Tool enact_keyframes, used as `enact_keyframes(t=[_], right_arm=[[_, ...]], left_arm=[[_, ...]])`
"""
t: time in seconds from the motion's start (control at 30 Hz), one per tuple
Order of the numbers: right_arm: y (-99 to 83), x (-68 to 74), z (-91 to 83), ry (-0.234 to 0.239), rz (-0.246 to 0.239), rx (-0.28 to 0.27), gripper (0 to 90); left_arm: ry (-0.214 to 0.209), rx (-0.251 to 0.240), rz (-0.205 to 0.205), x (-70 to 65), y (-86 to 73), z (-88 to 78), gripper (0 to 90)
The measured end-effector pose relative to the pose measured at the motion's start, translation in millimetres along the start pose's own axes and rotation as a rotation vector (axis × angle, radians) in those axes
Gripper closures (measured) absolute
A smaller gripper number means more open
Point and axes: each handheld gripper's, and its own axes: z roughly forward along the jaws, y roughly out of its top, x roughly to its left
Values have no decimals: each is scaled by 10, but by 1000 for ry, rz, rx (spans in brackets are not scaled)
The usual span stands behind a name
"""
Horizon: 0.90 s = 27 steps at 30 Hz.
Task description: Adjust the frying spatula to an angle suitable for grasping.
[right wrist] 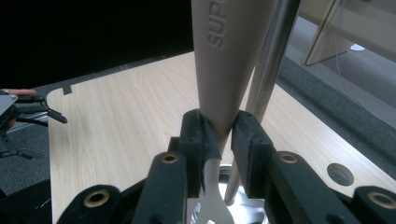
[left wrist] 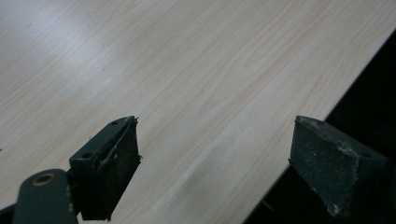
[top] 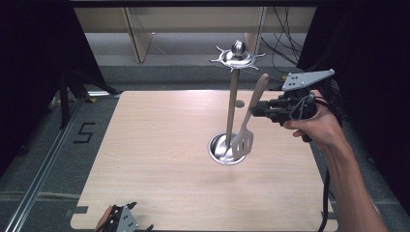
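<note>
While my right gripper (top: 253,109) hangs over the table (top: 159,159) in the high view, its jaws are clamped on the spatula (top: 247,126), whose slotted blade sits just above the utensil stand (top: 232,104) base. My left gripper (top: 121,221) sits at the near edge. Left gripper view: jaws wide apart over bare wood (left wrist: 187,70). Right gripper view: pads squeezing the spatula handle (right wrist: 223,60), right beside the stand's metal pole (right wrist: 268,70).

We read the raised letters "SUP" on the handle of the spatula (right wrist: 219,60), where the picture's top edge cuts off the rest. We also see a dark "5" marked on the floor (top: 83,132) left of the table.
</note>
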Motion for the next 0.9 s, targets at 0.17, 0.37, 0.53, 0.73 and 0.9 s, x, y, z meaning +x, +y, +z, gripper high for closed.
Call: enact_keyframes(t=[0.17,0.37,0.53,0.73,0.9], right_arm=[[50,-36,14,-18,6,-4,753],[73,-80,3,-13,2,14,752],[88,-105,34,-14,11,20,752],[105,-141,68,-10,26,29,752],[137,-163,70,-13,19,31,752]], left_arm=[[0,-1,0,0,-1,0,150],[0,0,0,-1,0,1,150],[0,0,0,1,-1,0,150],[-1,-1,1,2,-1,-1,149],[1,-2,-1,0,-1,2,149]])
